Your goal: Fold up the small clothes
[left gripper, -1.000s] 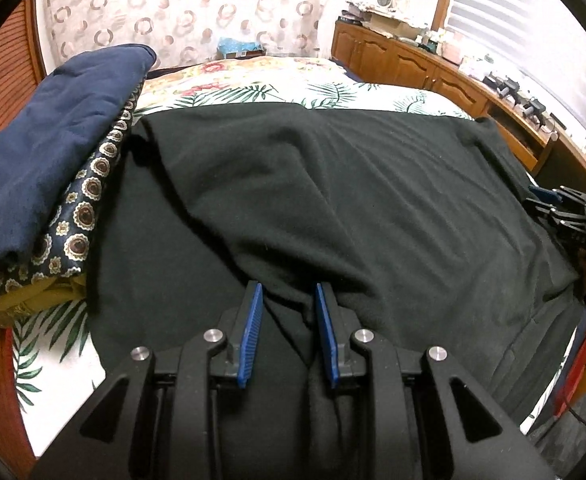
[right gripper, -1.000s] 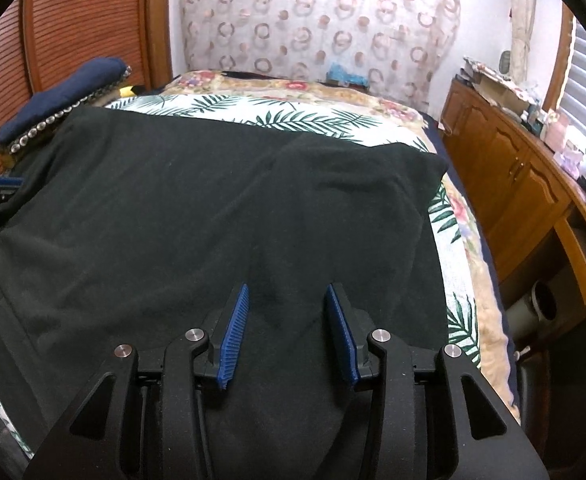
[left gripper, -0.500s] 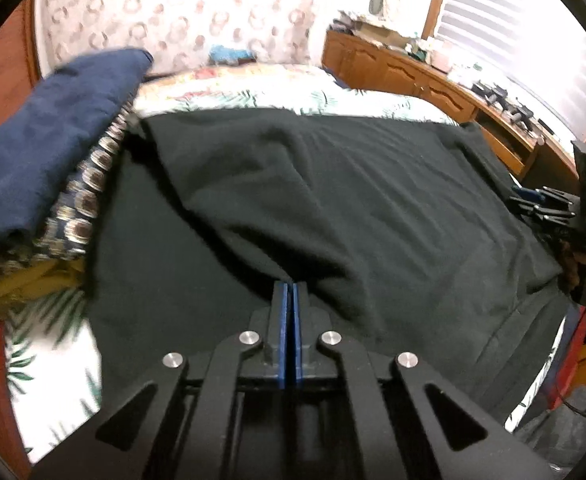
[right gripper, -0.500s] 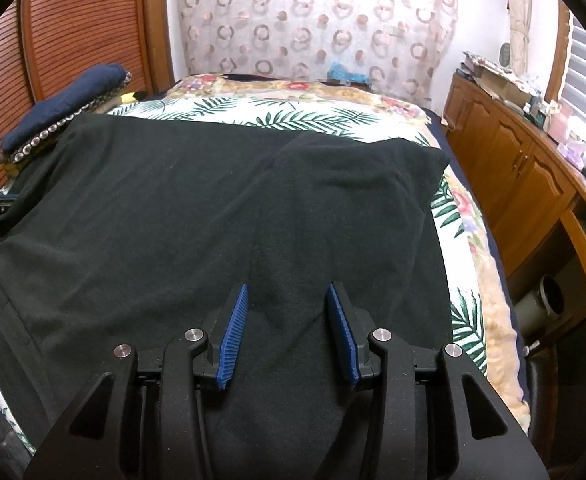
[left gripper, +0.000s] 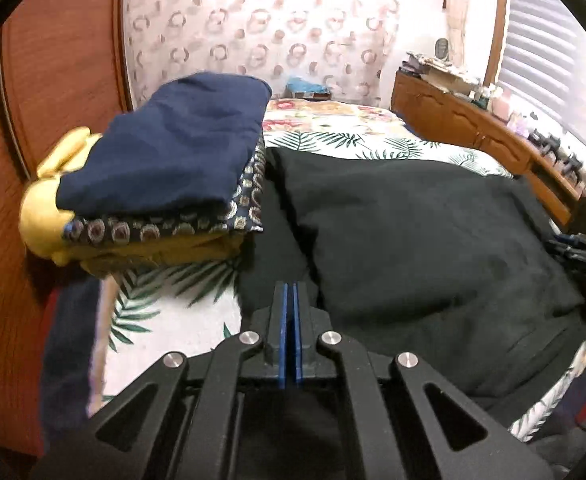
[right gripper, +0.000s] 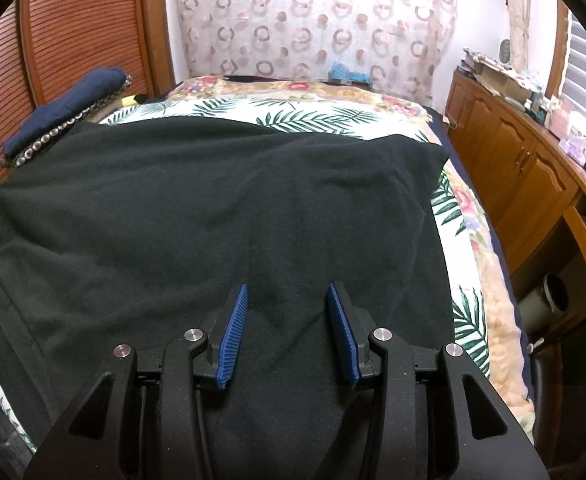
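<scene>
Already a stack of folded clothes (left gripper: 161, 184) sits at the bed's (right gripper: 333, 114) left side, so part of the job looks done. What remains is the black garment (right gripper: 221, 208), spread over the bed with one flap turned in. The left tongs (left gripper: 291, 300) are pressed together at its edge; whether cloth is pinched, I cannot tell. The right tongs (right gripper: 287, 312) stand apart above it, holding nothing.

A bed (right gripper: 445, 216) covered in a palm-leaf print sheet carries a wide black garment (right gripper: 221, 216) spread across most of it, beside a folded stack of clothes (left gripper: 165, 184), navy on top, patterned and yellow layers beneath, at the left edge.
</scene>
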`<state>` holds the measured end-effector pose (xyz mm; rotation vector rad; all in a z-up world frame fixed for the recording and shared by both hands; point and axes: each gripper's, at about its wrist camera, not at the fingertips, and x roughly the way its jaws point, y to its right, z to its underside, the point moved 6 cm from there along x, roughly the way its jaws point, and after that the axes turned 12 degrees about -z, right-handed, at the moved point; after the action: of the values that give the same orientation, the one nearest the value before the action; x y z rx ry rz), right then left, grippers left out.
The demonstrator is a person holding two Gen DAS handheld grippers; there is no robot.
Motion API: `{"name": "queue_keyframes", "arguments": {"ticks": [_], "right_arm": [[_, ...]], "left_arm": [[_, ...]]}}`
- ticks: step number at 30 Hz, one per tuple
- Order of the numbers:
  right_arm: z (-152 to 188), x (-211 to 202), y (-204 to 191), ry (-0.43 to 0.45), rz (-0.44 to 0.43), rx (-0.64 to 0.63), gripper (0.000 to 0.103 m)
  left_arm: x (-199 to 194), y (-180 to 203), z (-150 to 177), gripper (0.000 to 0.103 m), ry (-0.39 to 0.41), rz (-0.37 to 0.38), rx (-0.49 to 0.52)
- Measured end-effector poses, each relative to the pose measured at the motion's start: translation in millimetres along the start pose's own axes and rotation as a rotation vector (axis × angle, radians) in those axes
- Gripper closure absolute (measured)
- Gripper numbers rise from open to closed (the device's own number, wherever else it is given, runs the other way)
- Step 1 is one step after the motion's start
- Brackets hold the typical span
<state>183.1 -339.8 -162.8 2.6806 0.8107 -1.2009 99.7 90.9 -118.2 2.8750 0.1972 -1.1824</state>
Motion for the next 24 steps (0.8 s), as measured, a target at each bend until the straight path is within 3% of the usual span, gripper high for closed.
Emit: {"name": "queue_keyframes", "arguments": {"ticks": [3, 8, 9, 12, 17, 24], "right_arm": [[0, -4, 1, 0.003, -0.002, 0.002, 0.062], [4, -22, 7, 0.038, -0.001, 0.033, 0.062], [5, -30, 10, 0.048, 0.017, 0.036, 0.061], [8, -47, 20, 0.064, 0.05, 0.048, 0.06], [17, -70, 35, 0.084, 0.097, 0.072, 0.059], [29, -73, 33, 0.075, 0.065, 0.091, 0.059]], "left_arm": [[-1, -3, 3, 0.1, 0.004, 0.011, 0.003], [-5, -3, 7, 0.074, 0.0, 0.03, 0.016], [-7, -2, 9, 0.066, -0.003, 0.023, 0.02], [-8, -1, 14, 0.055, -0.008, 0.016, 0.024], [-3, 0, 23, 0.051, -0.039, 0.021, 0.023], [3, -3, 34, 0.051, -0.075, 0.006, 0.015]]}}
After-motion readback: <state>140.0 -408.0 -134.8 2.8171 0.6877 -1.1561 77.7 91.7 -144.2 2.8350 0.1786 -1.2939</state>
